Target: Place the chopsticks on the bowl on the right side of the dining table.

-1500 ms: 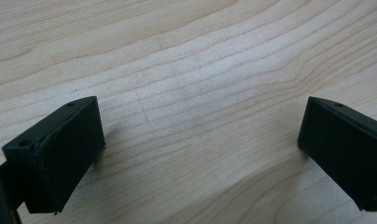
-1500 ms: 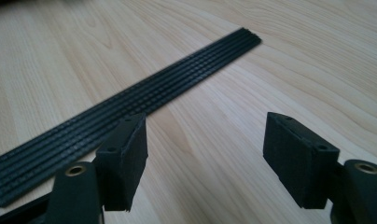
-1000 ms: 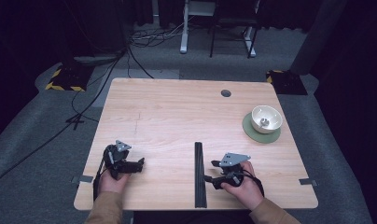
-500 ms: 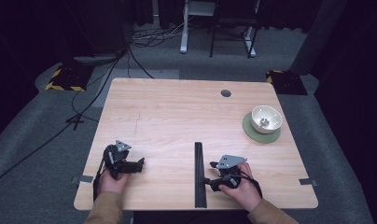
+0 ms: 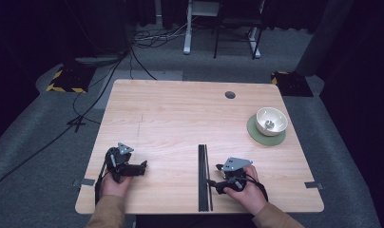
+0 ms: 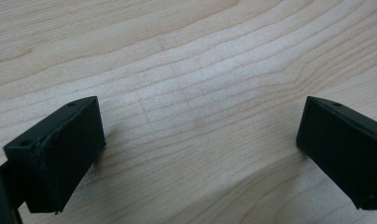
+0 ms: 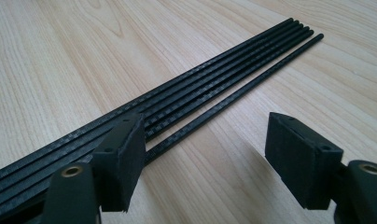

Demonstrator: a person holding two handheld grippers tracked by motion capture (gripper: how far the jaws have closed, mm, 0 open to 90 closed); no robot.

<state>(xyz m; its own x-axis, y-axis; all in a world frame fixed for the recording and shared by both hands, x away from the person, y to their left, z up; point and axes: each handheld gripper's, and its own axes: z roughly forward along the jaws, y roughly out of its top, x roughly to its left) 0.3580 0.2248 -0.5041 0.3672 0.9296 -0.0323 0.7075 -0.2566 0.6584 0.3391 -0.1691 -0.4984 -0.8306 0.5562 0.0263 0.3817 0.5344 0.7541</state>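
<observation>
Carbon-weave black rods (image 7: 214, 88), thin and long, lie bundled on the pale wooden table (image 5: 180, 118), one slightly apart. Beside that stray rod, the right gripper (image 7: 205, 158) stands spread; closing off-centre risks rolling or scattering them. Well left of the rods, the left gripper (image 6: 196, 154) rests spread.
</observation>
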